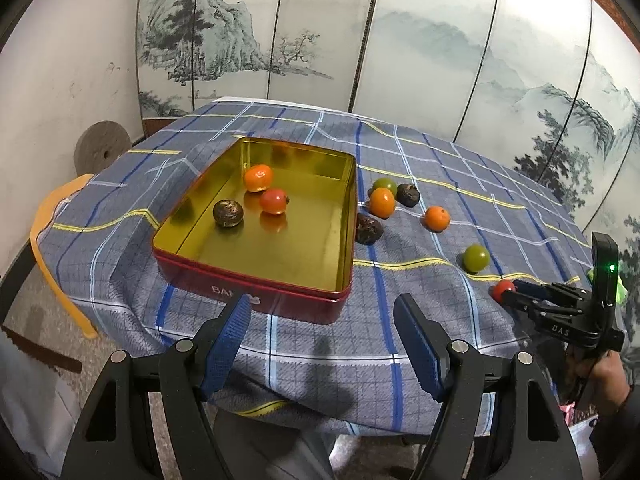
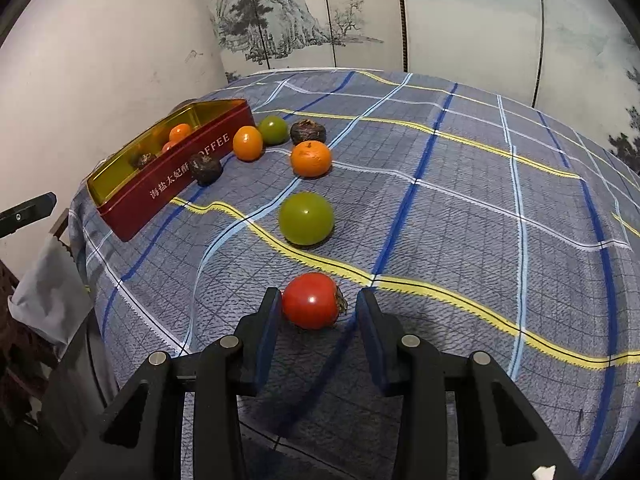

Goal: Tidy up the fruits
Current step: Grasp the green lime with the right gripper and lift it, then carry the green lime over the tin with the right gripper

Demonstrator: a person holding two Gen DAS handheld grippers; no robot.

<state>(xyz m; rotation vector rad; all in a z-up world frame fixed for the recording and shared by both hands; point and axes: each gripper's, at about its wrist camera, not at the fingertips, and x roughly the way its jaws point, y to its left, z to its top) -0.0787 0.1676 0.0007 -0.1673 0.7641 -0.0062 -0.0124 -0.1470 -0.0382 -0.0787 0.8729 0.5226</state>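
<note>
A red tin (image 1: pixel 256 292) with a gold inside stands on the checked cloth and holds an orange fruit (image 1: pixel 258 178), a red one (image 1: pixel 274 201) and a dark brown one (image 1: pixel 228 213). Right of it lie several loose fruits, among them an orange one (image 2: pixel 311 159) and a green one (image 2: pixel 306 218). My right gripper (image 2: pixel 319 296) is shut on a red fruit (image 2: pixel 312 300) that rests on the cloth near the front edge; it also shows as the right gripper (image 1: pixel 510 290). My left gripper (image 1: pixel 322 304) hangs open and empty before the tin's front wall.
A painted folding screen (image 1: pixel 440 40) stands behind the table. An orange chair back (image 1: pixel 52 216) and a round stone disc (image 1: pixel 102 152) are at the left. Two dark fruits (image 2: pixel 206 168) (image 2: pixel 307 131) lie near the tin's side. The cloth (image 2: pixel 480 240) hangs over the front edge.
</note>
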